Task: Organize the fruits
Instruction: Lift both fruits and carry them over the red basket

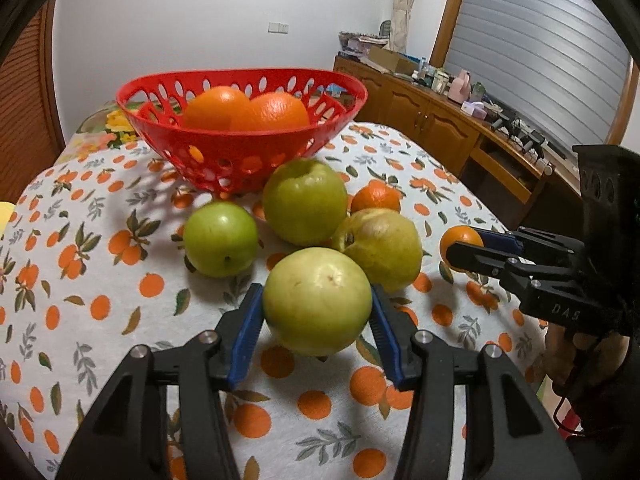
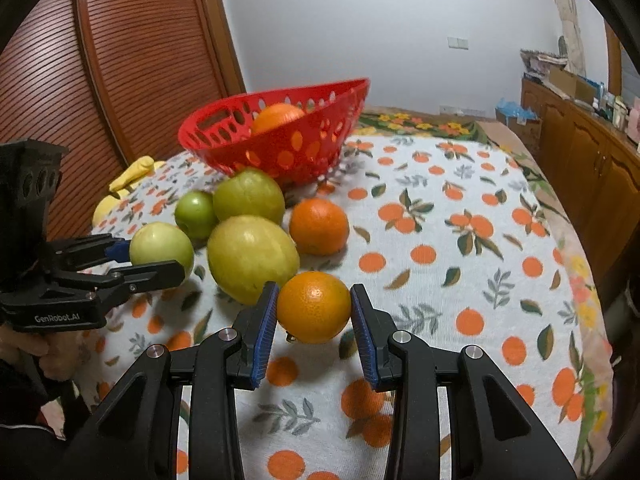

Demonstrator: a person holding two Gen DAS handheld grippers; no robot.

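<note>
My left gripper (image 1: 317, 312) is shut on a pale green apple (image 1: 317, 300), low over the table. My right gripper (image 2: 314, 306) is shut on a small orange (image 2: 314, 307); it also shows in the left wrist view (image 1: 460, 250). A red basket (image 1: 248, 152) at the back holds two oranges (image 1: 244, 110). On the cloth between lie a small green apple (image 1: 220, 238), a large green apple (image 1: 305, 200), a yellowish pear-like fruit (image 1: 382, 248) and another orange (image 1: 376, 197).
The table wears a white cloth (image 2: 460, 280) printed with oranges. A yellow object (image 2: 128, 180) lies at its left edge by a brown slatted door (image 2: 132, 52). A wooden sideboard (image 1: 440, 120) with clutter runs along the right wall.
</note>
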